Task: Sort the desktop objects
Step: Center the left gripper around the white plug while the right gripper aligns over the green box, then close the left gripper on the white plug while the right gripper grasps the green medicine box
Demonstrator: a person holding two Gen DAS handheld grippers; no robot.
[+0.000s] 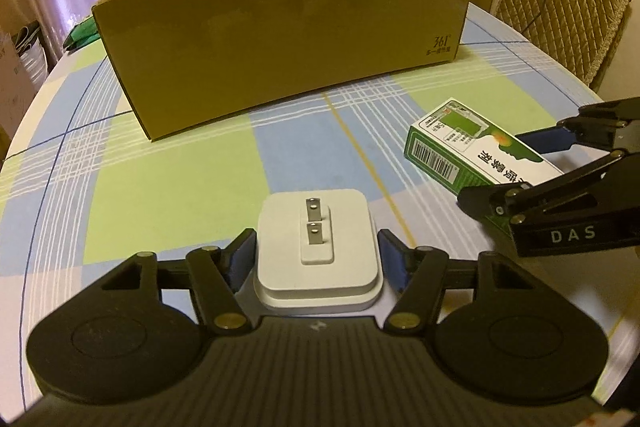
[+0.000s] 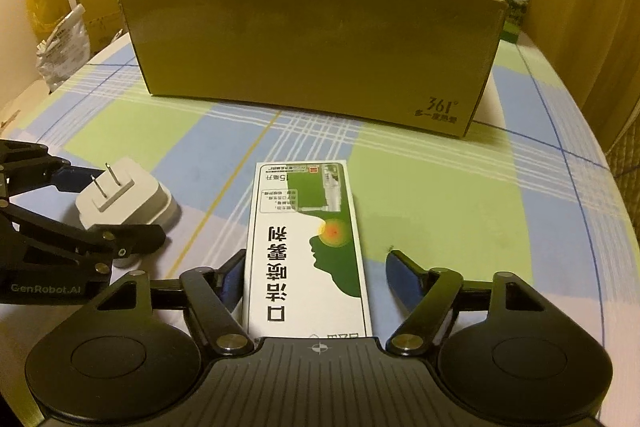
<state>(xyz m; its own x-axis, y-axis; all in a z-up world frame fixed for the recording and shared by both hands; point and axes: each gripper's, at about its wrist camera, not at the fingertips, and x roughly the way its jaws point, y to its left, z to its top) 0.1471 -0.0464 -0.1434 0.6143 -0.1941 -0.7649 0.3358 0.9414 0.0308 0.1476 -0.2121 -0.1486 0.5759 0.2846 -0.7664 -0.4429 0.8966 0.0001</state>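
Left gripper wide around white square plastic charger, right gripper wide around green-white cardboard carton; centre, close squarely, lift into brown cardboard box ahead.

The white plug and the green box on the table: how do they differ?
The plug is plain white, squat and rounded, with two metal prongs pointing up; the box is long, flat and printed green and white, lying on its side. The left tongs sit close around the plug, while the right tongs leave a gap on the box's right. Both rest on the checked tablecloth before the cardboard carton.
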